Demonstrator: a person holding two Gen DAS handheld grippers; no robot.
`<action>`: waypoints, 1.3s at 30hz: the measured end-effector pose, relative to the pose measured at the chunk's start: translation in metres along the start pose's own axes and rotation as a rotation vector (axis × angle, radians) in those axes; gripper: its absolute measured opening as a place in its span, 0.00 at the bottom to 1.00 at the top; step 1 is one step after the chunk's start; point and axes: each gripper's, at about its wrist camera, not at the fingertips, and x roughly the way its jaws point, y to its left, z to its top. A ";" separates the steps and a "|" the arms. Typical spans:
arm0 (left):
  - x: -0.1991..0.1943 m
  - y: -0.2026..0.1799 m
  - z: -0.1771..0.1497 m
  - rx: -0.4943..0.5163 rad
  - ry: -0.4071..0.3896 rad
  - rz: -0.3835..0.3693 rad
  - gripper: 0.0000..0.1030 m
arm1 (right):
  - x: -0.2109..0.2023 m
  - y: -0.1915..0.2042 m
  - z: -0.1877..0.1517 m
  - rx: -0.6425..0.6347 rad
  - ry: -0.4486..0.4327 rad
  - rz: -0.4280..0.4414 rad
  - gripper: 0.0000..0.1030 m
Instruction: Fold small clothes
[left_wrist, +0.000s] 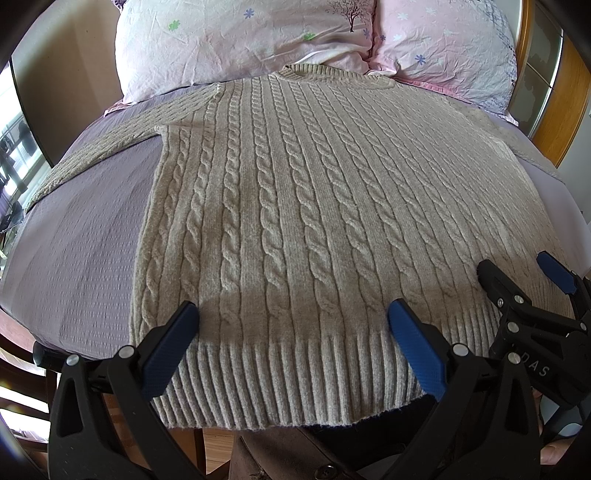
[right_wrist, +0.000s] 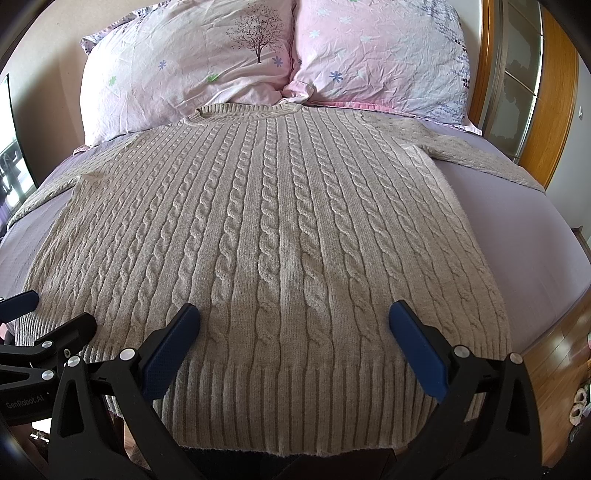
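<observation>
Both claws spread wide and empty here. The left gripper (left_wrist: 293, 321) hovers over the ribbed hem (left_wrist: 288, 384) on its side of the garment, blue pads apart, nothing between them. The right gripper (right_wrist: 293, 321) mirrors it over the other half of the hem, fingers just as far apart, holding nothing. Each claw shows at the edge of the other's view, so they sit close, side by side at the bottom edge.

Out from the claws: the sweater (right_wrist: 266, 221), a beige cable-knit, lies flat and face up on the bed (right_wrist: 517, 221), hem toward us and hanging a little over the near edge, collar (right_wrist: 247, 110) up against the two pink pillows (right_wrist: 184, 66). One sleeve (left_wrist: 99, 147) runs off to the left across the purple sheet, the other sleeve (right_wrist: 480, 151) runs off to the right. No fold is in yet, by the look of it.

So this reads as the very start: garment laid out, folding not begun. The next move likely calls for a pinch on a sleeve or a side edge to bring it in over the body, or on the hem corners. Thick knit, so the claws need a deep bite through both layers, and an even lift so the cables don't bunch.
</observation>
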 end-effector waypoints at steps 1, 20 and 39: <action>0.000 0.000 0.000 0.000 0.000 0.000 0.98 | 0.000 0.000 0.000 0.000 0.000 0.000 0.99; -0.006 0.007 0.003 0.017 -0.089 -0.040 0.98 | 0.003 -0.065 0.040 0.115 -0.081 0.128 0.99; 0.009 0.167 0.099 -0.432 -0.386 -0.221 0.98 | 0.129 -0.434 0.136 1.083 -0.054 -0.172 0.33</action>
